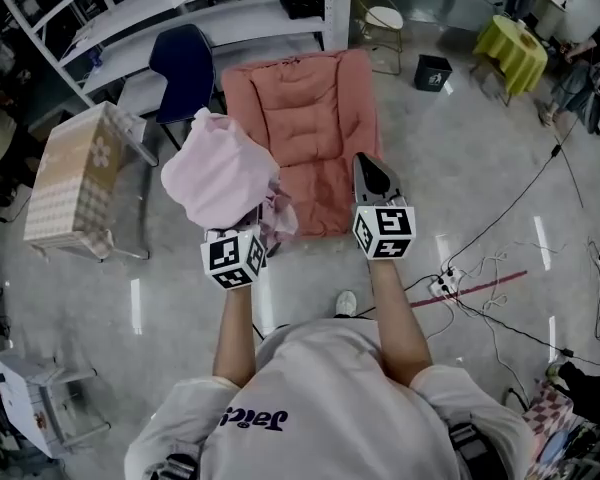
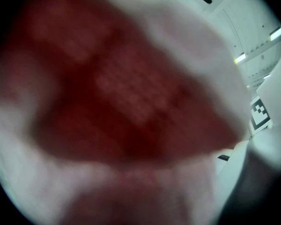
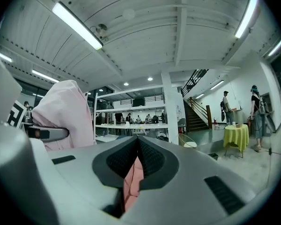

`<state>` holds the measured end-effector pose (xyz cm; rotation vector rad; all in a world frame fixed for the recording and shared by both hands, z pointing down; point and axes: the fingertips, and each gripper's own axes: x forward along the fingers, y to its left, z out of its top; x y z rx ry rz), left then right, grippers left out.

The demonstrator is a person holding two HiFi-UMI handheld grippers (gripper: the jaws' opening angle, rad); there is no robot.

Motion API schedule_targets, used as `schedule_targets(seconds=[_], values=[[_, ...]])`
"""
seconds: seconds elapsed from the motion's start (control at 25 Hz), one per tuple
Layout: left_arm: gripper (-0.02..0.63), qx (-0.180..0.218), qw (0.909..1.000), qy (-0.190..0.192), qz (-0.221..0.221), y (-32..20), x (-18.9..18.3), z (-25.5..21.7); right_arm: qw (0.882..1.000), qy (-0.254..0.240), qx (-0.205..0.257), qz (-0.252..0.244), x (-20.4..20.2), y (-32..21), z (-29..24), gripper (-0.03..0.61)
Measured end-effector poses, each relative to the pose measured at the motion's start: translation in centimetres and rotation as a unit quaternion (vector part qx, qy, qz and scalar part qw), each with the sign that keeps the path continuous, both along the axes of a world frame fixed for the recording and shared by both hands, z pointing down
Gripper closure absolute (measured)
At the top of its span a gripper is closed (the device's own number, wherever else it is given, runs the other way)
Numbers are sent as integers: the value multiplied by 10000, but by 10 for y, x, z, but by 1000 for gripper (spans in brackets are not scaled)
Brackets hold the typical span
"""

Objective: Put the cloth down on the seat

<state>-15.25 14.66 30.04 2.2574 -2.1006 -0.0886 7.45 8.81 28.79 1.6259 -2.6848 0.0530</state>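
A pale pink cloth (image 1: 220,173) is bunched up over my left gripper (image 1: 248,218), which holds it in the air above the front left edge of a salmon padded floor seat (image 1: 305,118). The cloth hides the left jaws and fills the left gripper view as a blurred red-and-pink mass (image 2: 122,102). My right gripper (image 1: 372,173) hovers over the seat's front right part, shut and empty. In the right gripper view its jaws (image 3: 138,139) meet, with the seat's pink showing below them, and the cloth (image 3: 65,111) hangs at the left.
A blue chair (image 1: 185,68) and white shelving (image 1: 180,8) stand behind the seat. A patterned box (image 1: 75,173) is at the left. A round stool (image 1: 383,18), a black bin (image 1: 433,71) and a yellow-covered table (image 1: 510,48) are at the back right. Cables (image 1: 480,288) lie on the floor at the right.
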Motion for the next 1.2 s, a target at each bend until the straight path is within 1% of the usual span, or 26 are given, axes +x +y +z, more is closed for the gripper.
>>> schedule_targets(seconds=[0.2, 0.28, 0.44, 0.68, 0.84, 1.04, 1.2], values=[[337, 5, 9998, -19, -183, -26, 36, 1, 9993, -233, -25, -294, 25, -32, 8, 566], [337, -90, 9998, -53, -185, -36, 43, 4, 9988, -322, -172, -329, 29, -47, 16, 566], [337, -350, 9992, -77, -192, -57, 49, 17, 9978, -301, -450, -373, 32, -73, 36, 566], [336, -652, 9978, -54, -104, -110, 42, 50, 9964, -273, -723, -342, 22, -121, 67, 566], [336, -969, 9953, 25, 1, -151, 32, 82, 9946, -181, -959, -361, 1, -155, 91, 566], [336, -1389, 9902, 93, 89, -199, 23, 120, 9914, -43, -1226, -453, -24, -195, 113, 566], [336, -1809, 9833, 81, 182, -233, 21, 159, 9865, 59, -1591, -384, -31, -224, 143, 566]])
